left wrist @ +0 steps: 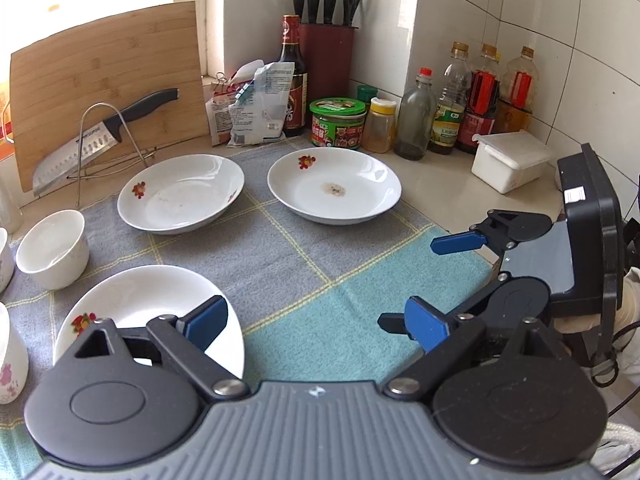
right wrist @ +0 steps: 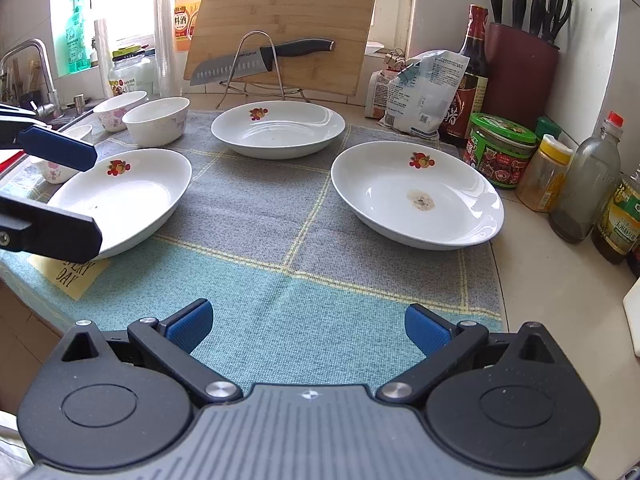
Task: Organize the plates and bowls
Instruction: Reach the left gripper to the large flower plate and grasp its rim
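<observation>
- Blue ribbed pads line both grippers; the left gripper [left wrist: 316, 322] hangs with fingers spread wide and nothing between them, one pad over the near plate [left wrist: 132, 300].
- Right gripper [right wrist: 308, 326] is likewise wide open and empty, above the teal part of the woven mat [right wrist: 280, 216].
- Glossy white plates, three in all, shallow and round, each with a small red fruit print on the rim, sit apart on the mat: near plate at the left edge, far plate [right wrist: 278, 128] at the middle back, stained plate [right wrist: 416, 196] on the right with a brown spot at its centre.
- Three white bowls show in the right view, left of the plates; the plain bowl [right wrist: 156, 122] looks empty.
- Behind: a bamboo board [right wrist: 284, 20], a knife [right wrist: 256, 62] on a wire stand, a dark red block [right wrist: 520, 68] holding knives and scissors, and jars and bottles along the tiled wall.
</observation>
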A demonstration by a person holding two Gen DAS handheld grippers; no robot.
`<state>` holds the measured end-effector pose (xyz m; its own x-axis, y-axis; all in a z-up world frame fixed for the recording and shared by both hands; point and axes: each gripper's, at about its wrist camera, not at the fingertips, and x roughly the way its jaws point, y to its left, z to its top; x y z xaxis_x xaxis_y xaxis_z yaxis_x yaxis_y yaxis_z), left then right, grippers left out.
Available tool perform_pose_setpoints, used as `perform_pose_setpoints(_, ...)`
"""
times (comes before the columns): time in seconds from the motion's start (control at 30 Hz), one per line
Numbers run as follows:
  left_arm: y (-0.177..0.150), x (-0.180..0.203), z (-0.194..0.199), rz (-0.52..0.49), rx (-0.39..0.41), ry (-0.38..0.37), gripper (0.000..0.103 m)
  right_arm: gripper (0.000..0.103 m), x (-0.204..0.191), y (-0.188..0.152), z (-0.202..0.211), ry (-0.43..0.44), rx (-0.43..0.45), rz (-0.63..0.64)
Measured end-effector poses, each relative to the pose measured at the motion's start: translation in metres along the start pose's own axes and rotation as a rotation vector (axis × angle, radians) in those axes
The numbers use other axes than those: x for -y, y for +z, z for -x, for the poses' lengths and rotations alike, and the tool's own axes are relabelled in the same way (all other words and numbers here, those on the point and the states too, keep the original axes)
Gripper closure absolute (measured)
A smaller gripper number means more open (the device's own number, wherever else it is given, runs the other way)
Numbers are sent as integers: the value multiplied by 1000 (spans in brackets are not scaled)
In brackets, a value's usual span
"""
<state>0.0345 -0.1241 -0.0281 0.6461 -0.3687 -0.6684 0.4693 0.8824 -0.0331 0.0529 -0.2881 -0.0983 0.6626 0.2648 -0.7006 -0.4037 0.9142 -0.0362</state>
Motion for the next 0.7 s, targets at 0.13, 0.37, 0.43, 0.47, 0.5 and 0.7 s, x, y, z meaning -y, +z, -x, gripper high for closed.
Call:
perform_pose_setpoints(0.13,-12,-15,7,1,-8,13,8,0,-11,2,-5,-20,-16,-15)
perform_pose_setpoints(0.37,-28,-50,18,15,-23,1,8,0,-44,12,-10,-28,-22,-11)
perform_pose_setpoints(0.43,-30,-60,21,15,-24,2,8,0,-54,14,-10,-17,-16,-10)
perform_pose_setpoints(0.47,-30,-65,22,14,-24,3,8,0,-59,15,-11,-13,-16,-6)
perform_pose_setpoints(0.5,-30,-70,22,14,-25,5,8,0,-64,16,-12,-10,-17,-2)
perform_pose_setpoints(0.7,-32,-100,25,27,-35,22,8,0,-94,16,-19,27,-11,18)
